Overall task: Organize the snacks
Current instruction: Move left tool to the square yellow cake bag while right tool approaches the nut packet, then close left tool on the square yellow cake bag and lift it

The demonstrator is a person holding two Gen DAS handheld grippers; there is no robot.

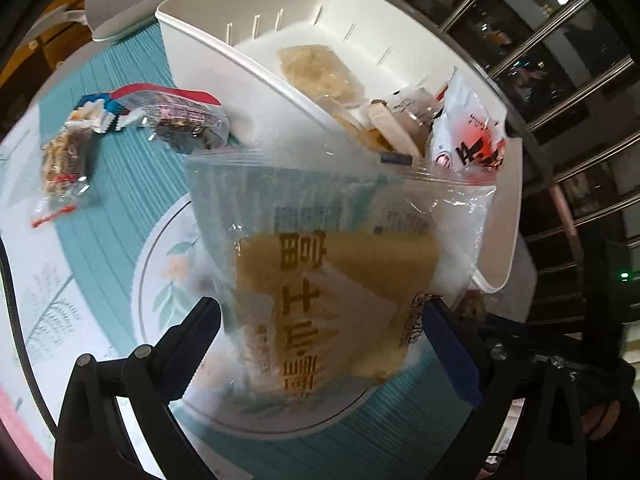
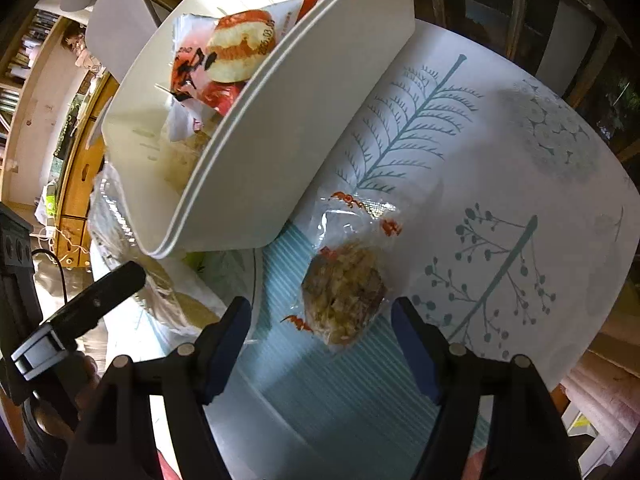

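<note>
In the left wrist view a clear zip bag (image 1: 336,280) with a yellow-brown snack pack inside lies between the fingers of my open left gripper (image 1: 320,316). The bag's top edge leans on the white bin (image 1: 224,60). The bin holds a pale snack bag (image 1: 320,72) and a red-and-white packet (image 1: 468,140). In the right wrist view my right gripper (image 2: 320,316) stands open over a clear-wrapped grain cake (image 2: 344,300) on the teal mat (image 2: 280,360). Its pads do not touch the wrapper. The bin (image 2: 280,140) sits just beyond, to the upper left.
Three loose snacks lie left of the bin: a red-edged clear packet (image 1: 180,120), a blue-and-white wrapper (image 1: 100,112) and a grain snack (image 1: 64,164). The tree-print tablecloth (image 2: 500,160) ends at the table's right edge. A grey chair (image 1: 120,12) stands behind.
</note>
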